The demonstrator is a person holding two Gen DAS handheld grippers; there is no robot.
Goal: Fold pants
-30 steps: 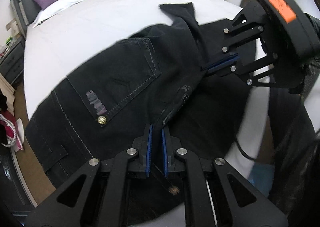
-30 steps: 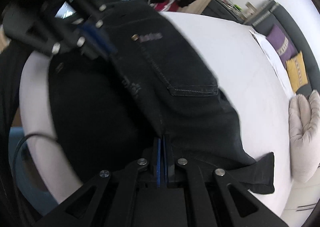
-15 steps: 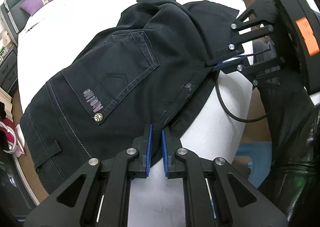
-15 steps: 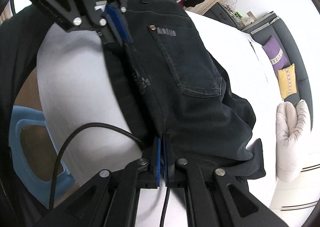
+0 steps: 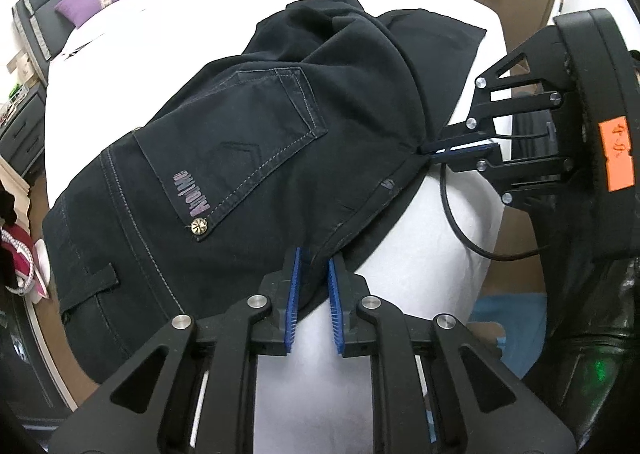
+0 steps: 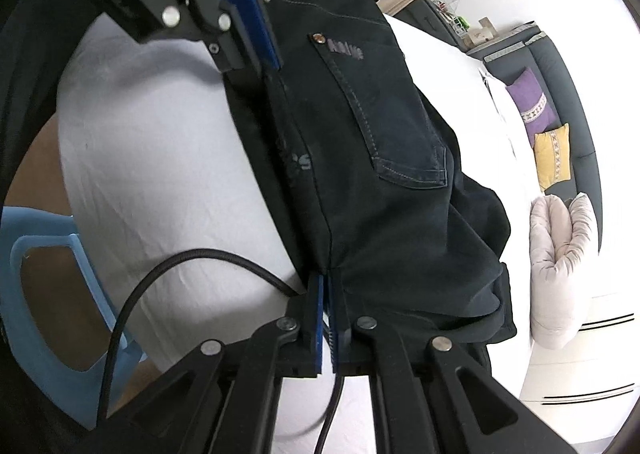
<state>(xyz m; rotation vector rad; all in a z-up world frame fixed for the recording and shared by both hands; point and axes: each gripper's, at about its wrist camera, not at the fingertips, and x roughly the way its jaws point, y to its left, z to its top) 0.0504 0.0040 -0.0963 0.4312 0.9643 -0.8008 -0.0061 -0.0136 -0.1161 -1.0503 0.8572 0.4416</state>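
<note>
While pants [image 5: 248,173] lie on bed [image 5: 420,266], left gripper [image 5: 314,274] jaws opening, seam edge between pads; right gripper [image 6: 327,294] at 3 o'clock pinches seam tight.

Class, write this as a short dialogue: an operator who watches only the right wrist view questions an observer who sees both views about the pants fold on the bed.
Operator: My right gripper is shut on the pants. How do the jaws of the left gripper stand?
Observer: Its jaws are opening. The edge of the pants lies loosely between the blue pads, which are not pressing on it.
Operator: Is there any mark on my own gripper's body that I cannot see?
Observer: Yes, there is an orange sticker on its side.
</note>
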